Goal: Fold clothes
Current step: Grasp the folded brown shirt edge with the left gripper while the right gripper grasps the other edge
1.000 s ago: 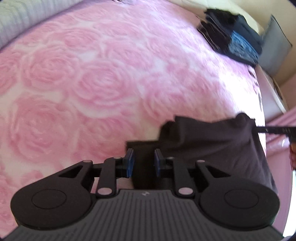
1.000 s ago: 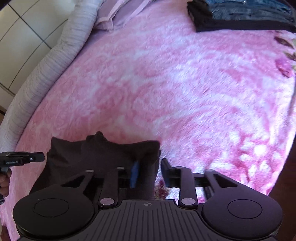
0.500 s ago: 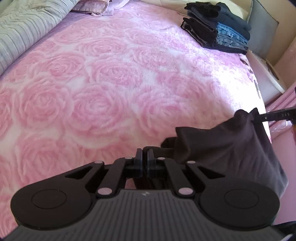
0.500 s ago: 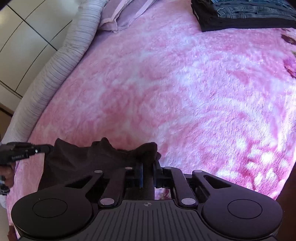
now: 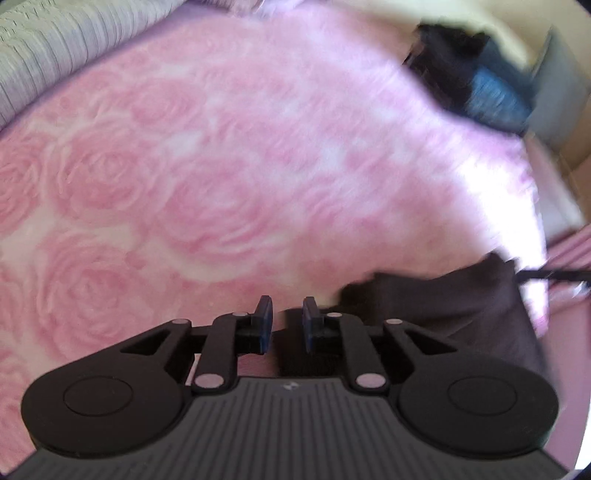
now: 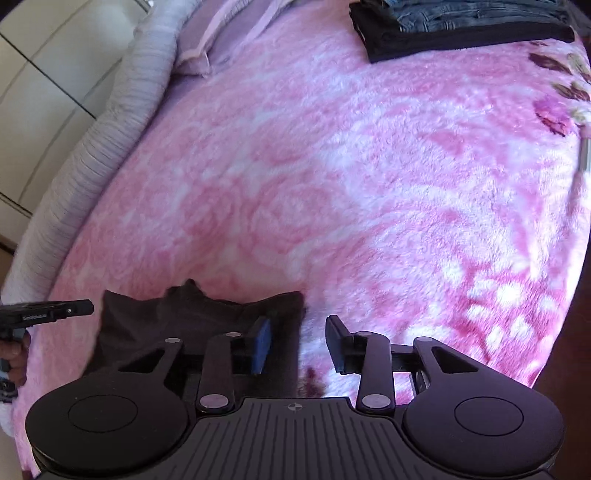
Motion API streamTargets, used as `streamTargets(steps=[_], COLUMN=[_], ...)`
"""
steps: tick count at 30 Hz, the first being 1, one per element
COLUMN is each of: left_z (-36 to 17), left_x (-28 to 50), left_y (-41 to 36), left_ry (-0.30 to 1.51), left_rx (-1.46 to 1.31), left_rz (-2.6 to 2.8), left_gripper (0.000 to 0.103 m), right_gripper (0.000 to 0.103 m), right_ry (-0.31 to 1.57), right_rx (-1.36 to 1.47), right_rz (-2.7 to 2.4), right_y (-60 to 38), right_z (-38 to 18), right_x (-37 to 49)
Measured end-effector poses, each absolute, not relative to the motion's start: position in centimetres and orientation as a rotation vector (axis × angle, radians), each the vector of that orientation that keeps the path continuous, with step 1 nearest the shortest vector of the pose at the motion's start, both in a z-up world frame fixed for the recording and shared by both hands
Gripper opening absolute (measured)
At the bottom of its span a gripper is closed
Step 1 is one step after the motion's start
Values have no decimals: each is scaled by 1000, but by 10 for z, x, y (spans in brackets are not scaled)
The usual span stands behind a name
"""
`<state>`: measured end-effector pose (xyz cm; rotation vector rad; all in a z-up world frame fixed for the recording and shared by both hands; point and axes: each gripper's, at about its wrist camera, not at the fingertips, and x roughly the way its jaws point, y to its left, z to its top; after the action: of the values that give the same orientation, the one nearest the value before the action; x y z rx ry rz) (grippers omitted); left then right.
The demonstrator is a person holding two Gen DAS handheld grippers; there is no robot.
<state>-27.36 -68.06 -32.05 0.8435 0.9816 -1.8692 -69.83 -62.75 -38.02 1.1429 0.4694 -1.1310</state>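
Pink rose-patterned blanket covers the bed that serves as the work surface. Left gripper: fingers opening, slightly spread, with a dark edge of the garment in the gap but not pinched. Right gripper: fingers opening, spread wide over the garment's corner, pads clear of the cloth. The dark garment lies bunched at the near edge of the bed, between both grippers, probably released to be laid flat. Folded clothes sit stacked at the far side, well apart, leaving folding room.
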Motion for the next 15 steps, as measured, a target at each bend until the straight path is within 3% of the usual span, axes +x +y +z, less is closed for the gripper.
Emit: streamTargets(steps=[6,11,15], left_z=[-354,-376,-351], left_x=[-329,-321,-315], left_y=[-667,-686,-677], left_ry=[1038,1148,1023], left_rx=[960,948,995], left_rz=[-1977,-1927,-1878], left_gripper=[10,5,3], right_gripper=[37,37,37], right_ry=[512,558,578], right_rx=[1084,1084,1017], right_rz=[-1118,-1154,-1220], right_y=[-627,-640,-626], right_z=[-386,-406,-381], right_x=[-669,-688,-693])
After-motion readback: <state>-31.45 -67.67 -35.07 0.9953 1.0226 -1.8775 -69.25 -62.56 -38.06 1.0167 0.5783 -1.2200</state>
